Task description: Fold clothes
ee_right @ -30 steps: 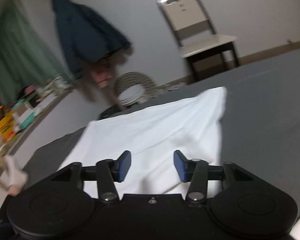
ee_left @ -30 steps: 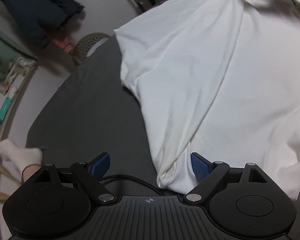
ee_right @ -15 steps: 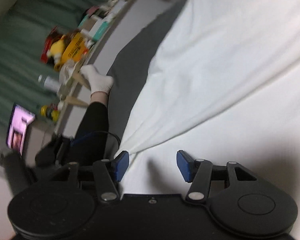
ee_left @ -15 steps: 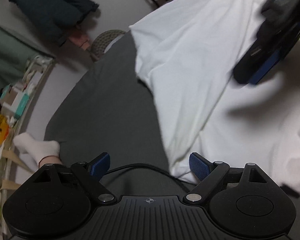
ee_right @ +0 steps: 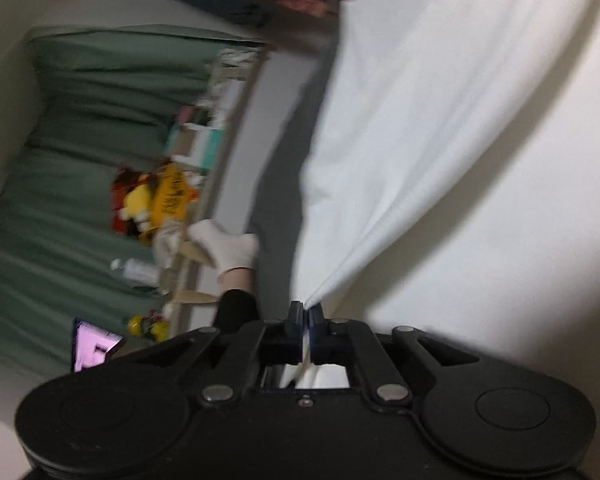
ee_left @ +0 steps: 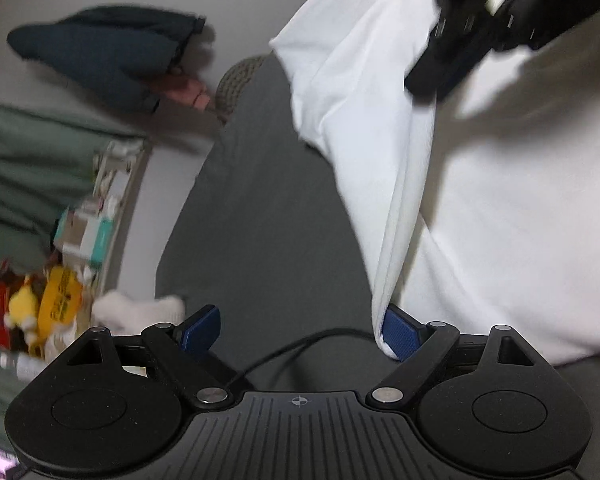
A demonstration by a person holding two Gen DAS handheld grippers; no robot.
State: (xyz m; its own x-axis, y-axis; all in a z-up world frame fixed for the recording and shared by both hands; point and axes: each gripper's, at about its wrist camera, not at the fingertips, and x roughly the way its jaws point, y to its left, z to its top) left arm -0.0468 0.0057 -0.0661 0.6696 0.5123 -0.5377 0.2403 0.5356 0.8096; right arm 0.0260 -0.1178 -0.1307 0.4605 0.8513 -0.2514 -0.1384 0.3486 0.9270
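Observation:
A white garment lies spread over the dark grey bed surface. My left gripper is open low over the bed at the garment's near left edge. A hanging fold of cloth brushes the inner side of its right pad. My right gripper is shut on a pinched ridge of the white garment, which stretches away from the pads in taut creases. In the left wrist view the right gripper's black body hovers at the top right, lifting that fold.
A white-socked foot of the person rests at the bed's left edge. Beyond it stand a cluttered shelf with yellow packets, a green curtain and a lit screen. A dark jacket hangs on the wall.
My right gripper has closed on the garment and pulled a fold up. The left gripper has stayed open and shifted along the garment's left edge.

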